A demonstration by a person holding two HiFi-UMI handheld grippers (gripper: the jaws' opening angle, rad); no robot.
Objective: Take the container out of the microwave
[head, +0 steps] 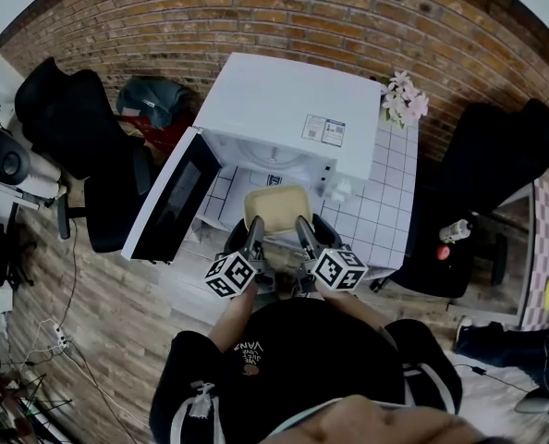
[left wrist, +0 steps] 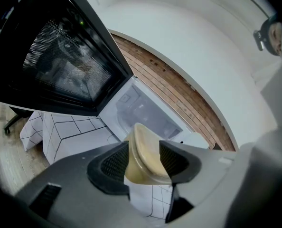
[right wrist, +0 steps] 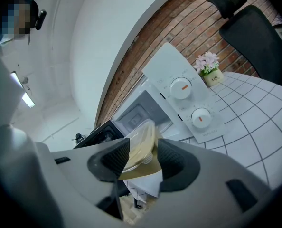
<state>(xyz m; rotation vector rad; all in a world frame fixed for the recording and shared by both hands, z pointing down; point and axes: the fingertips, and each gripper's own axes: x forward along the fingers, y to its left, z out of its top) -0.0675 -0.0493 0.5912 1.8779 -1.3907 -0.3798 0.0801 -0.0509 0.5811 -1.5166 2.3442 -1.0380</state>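
A beige lidded container (head: 277, 207) hangs just in front of the open white microwave (head: 293, 104), over the tiled table top. My left gripper (head: 255, 233) is shut on its left edge and my right gripper (head: 303, 230) on its right edge. In the left gripper view the container (left wrist: 148, 156) is tilted on edge and fills the gap of the left gripper (left wrist: 144, 161), with both pads against it. The right gripper view shows the container (right wrist: 141, 146) pinched in the same way by the right gripper (right wrist: 143, 159). Behind it lies the microwave's cavity (left wrist: 143, 112).
The black-windowed microwave door (head: 171, 197) stands swung out to the left. The control panel (right wrist: 188, 103) carries two knobs. A white grid-patterned table (head: 381, 215) bears a small pot of flowers (head: 404, 100). Black office chairs (head: 76, 123) stand on both sides; a brick wall runs behind.
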